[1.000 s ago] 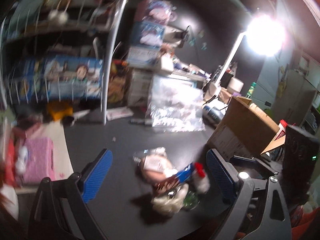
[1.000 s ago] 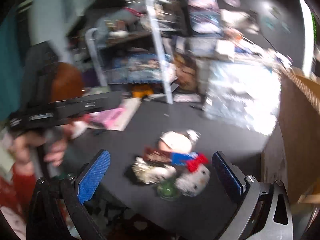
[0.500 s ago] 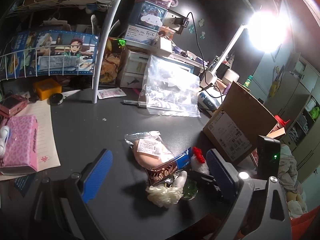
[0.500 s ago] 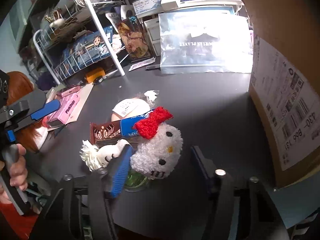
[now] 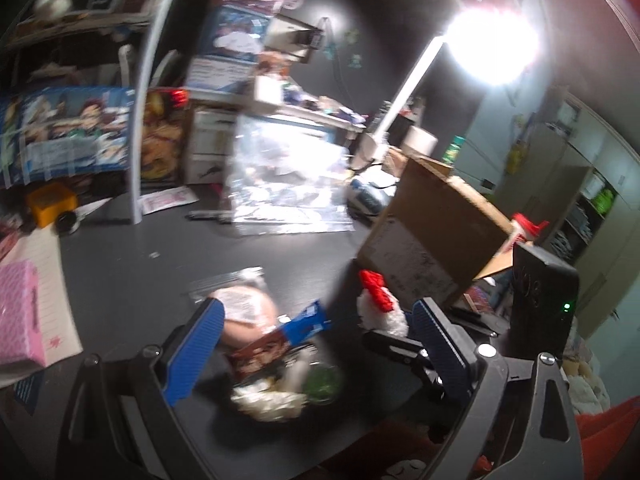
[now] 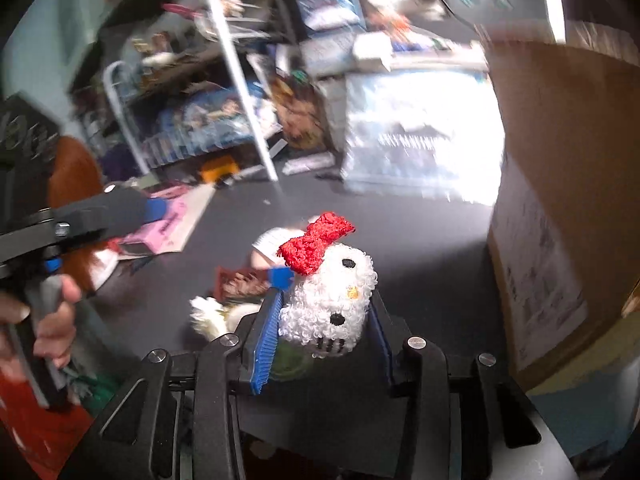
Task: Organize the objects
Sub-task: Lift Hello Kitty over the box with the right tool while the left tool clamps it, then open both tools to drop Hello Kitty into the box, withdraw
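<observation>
My right hand-held gripper point(image 6: 324, 320) has just been closing — its pads now pinch the white plush cat point(image 6: 328, 300); my left hand-held gripper point(image 5: 316, 344) hangs spread wide above the snack pile point(image 5: 280, 344).

Fuzzy curly-yarn plush point(image 6: 328, 312) with a nubbly red bow point(image 6: 316, 246), matte black desk point(image 5: 280, 256), plain brown cardboard box point(image 5: 436, 228), shiny crinkly plastic bag point(image 5: 288, 188).

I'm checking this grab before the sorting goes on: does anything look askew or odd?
The plush cat head sits tilted in the right claw, its red bow leaning left; the jaws have just been closing and now squeeze its sides. The leftover pile, snack bar included, lies jumbled between the open left claw's jaws. Nothing looks spilled or damaged.
</observation>
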Tool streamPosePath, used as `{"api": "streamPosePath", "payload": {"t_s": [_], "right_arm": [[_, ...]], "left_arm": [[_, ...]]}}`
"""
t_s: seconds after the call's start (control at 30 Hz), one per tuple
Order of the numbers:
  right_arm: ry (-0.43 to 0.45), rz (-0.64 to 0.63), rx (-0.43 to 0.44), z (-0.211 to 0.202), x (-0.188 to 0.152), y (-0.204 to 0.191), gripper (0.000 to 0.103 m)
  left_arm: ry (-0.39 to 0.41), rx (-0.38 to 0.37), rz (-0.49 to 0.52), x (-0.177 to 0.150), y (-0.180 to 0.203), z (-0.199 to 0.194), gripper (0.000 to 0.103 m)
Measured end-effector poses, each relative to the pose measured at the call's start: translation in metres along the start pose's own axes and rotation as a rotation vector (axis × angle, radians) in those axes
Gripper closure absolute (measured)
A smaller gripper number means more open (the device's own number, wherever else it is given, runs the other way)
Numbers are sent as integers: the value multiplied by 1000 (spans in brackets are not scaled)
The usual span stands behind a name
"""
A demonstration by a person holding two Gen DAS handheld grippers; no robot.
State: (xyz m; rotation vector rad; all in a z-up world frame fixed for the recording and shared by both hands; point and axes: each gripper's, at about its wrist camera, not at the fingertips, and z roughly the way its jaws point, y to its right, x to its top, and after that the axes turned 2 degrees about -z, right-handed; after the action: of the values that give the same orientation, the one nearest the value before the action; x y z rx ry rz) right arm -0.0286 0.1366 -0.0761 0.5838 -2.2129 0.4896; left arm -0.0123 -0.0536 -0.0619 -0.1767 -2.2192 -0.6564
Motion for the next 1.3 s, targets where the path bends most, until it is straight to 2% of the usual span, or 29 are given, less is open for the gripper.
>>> {"api": "streamPosePath", "payload": {"t_s": [0.1, 0.3, 0.37, 0.4, 0.5, 0.53, 0.67, 0.77, 0.9, 1.07, 1.2, 1.3], "right_arm": [[32, -99, 40, -15, 16, -12, 67], [89, -248, 120, -47, 51, -24, 67], [105, -283, 129, -58, 61, -23, 67], [118, -299, 129, -64, 65, -21, 67], [148, -333, 112, -81, 76, -10, 67], [152, -338, 101, -85, 79, -5, 67], [147, -318, 60, -99, 88, 24, 67], [134, -285, 40, -106, 93, 48, 67], [100, -224, 1, -115, 100, 84, 67], [8, -151, -34, -114, 105, 127, 67], [-64, -121, -46, -108, 104, 146, 66], [-100, -104, -46, -104, 105, 151, 62]], "left_arm": [[-5, -23, 40, 10, 15, -2, 10], [-22, -73, 70, 36, 50, -2, 20], [-22, -107, 71, 46, 60, -1, 30], [-21, -118, 76, 51, 66, 0, 32], [-18, -117, 102, 68, 84, 8, 41], [-18, -124, 105, 74, 89, 12, 48], [-36, -166, 125, 95, 112, 31, 64], [-65, -189, 153, 109, 133, 52, 70], [-111, -209, 170, 126, 158, 85, 73], [-197, -225, 197, 138, 183, 126, 73], [-257, -212, 210, 139, 193, 150, 73], [-286, -195, 225, 138, 197, 159, 71]]}}
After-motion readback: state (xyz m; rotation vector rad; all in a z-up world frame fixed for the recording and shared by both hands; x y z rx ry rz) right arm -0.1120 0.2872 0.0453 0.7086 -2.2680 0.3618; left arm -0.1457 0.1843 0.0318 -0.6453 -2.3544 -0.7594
